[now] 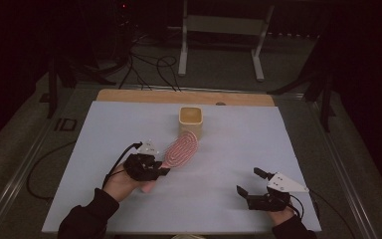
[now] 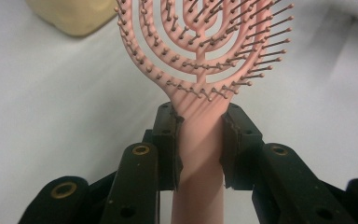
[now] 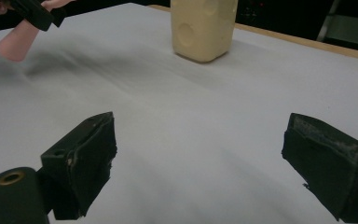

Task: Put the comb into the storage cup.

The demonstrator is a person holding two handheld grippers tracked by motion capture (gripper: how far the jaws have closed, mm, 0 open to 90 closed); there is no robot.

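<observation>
Hairbrush [image 2: 200, 70], pink, clamped by handle in my left tool [image 1: 155, 168]; head lifted off surface [image 1: 229, 149], pointing far toward cream cup [image 1: 191, 120], just short of it. Left tool view shows pads pressing both handle sides, bristles facing camera; high view shows whole layout. Right tool view shows handle butt end far left, cup beyond. My right tool [image 1: 253, 185] near right, spread wide, nothing between. Open room centre and right; near edge close behind both hands.
</observation>
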